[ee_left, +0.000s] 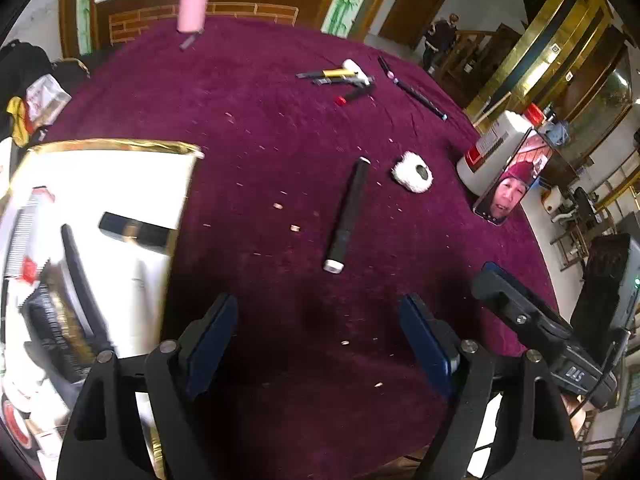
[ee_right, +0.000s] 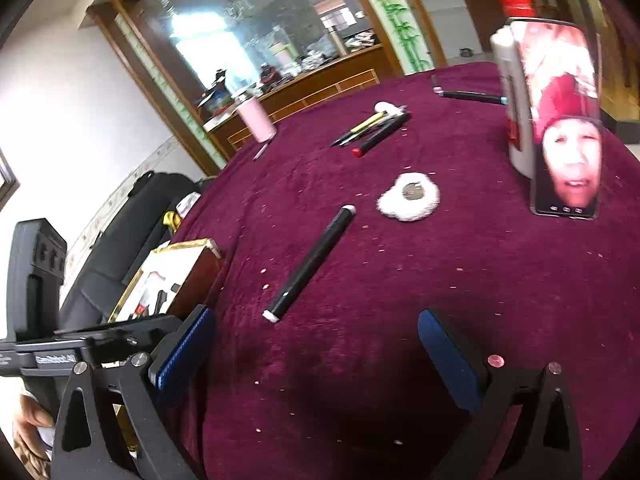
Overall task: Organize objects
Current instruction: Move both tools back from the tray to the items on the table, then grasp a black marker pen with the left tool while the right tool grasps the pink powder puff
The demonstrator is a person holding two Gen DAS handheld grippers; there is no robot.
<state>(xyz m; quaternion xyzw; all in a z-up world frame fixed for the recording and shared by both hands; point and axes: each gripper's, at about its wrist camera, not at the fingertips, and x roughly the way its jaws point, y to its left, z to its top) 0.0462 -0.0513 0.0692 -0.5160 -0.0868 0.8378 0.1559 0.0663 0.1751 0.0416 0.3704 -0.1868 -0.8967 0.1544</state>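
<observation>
A: Status at the near edge?

B: My left gripper [ee_left: 320, 344] stands wide, nothing between its blue pads, only maroon tablecloth [ee_left: 280, 120] below. My right gripper [ee_right: 316, 352] is spread wider, also empty, over the same cloth. Each is visible at the edge of the other's view.

A: Location of the container?

B: The white gold-rimmed box [ee_left: 112, 148] sits just beside my left fingers, at the table's left edge. It already contains a comb and several dark cosmetic items, blurred, so I cannot itemise them.

A: Remaining items?

B: Nearest is the black tube with white caps [ee_left: 347, 216], lying flat ahead of both grippers. Just beyond it lies the white fluffy puff [ee_left: 412, 172]. Farther off is a cluster of pens and pencils [ee_left: 340, 78], with a long dark pen [ee_left: 416, 92] beside it. A pink tumbler [ee_left: 193, 0] stands at the far edge. A phone [ee_left: 516, 176] leans on a white bottle [ee_left: 492, 148]; I judge these are not part of the job.

A: Progress?

B: My estimate: partly done. The box is part filled; the tube, puff and pen cluster are still out on the cloth
</observation>
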